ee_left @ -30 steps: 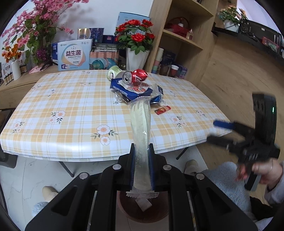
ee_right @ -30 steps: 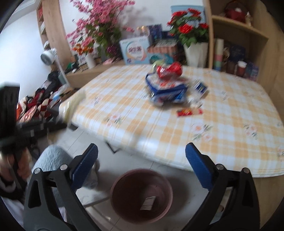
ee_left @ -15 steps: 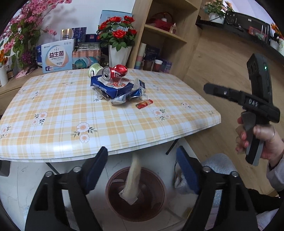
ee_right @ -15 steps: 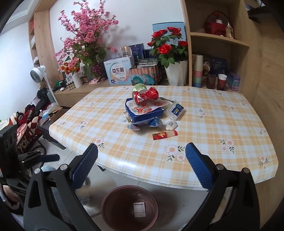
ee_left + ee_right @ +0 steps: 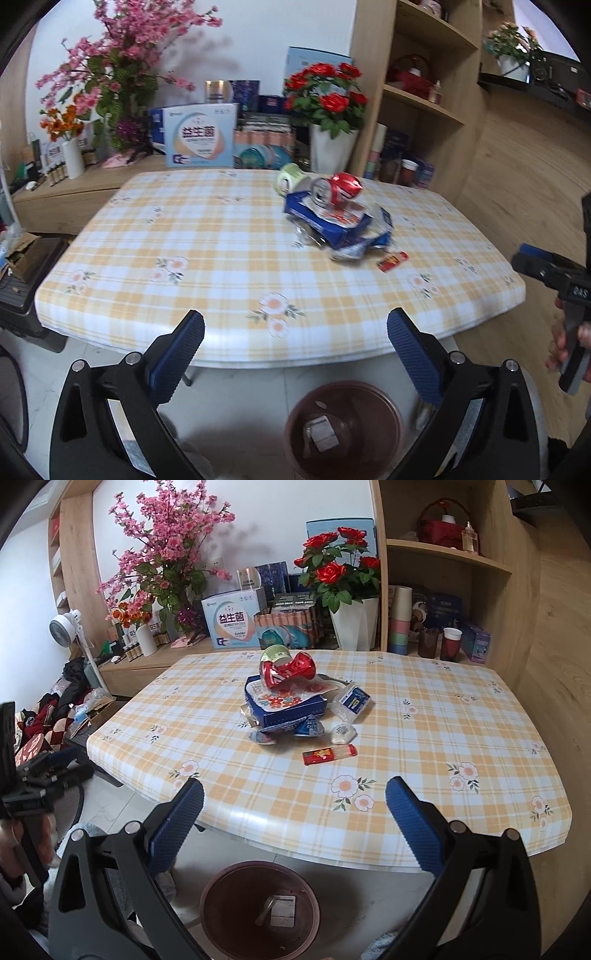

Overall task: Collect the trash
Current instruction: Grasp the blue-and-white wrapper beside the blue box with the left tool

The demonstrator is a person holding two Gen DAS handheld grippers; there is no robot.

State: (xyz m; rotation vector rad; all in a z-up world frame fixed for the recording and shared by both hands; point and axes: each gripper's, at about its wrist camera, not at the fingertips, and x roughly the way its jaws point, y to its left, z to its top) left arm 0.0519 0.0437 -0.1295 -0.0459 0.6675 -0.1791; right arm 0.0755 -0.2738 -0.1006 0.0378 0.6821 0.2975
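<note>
Dropped crinkly wrapper (image 5: 320, 432) lies in round bin (image 5: 384, 402).

Worktop (image 5: 424, 738): crushed can (image 5: 288, 669) on a flat box (image 5: 286, 705) at centre, tape roll (image 5: 273, 653) behind, wrappers (image 5: 349, 701) and a small packet (image 5: 329, 754) to its right and front; bin (image 5: 258, 912) on the floor before the near edge, a wrapper piece (image 5: 282, 910) inside.

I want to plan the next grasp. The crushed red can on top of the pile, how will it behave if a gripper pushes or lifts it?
The crushed red can lies on its side atop the blue box, so a push would probably roll or slide it off. It looks dented and empty, likely light. Its pinched middle may give more under the pads.
</note>
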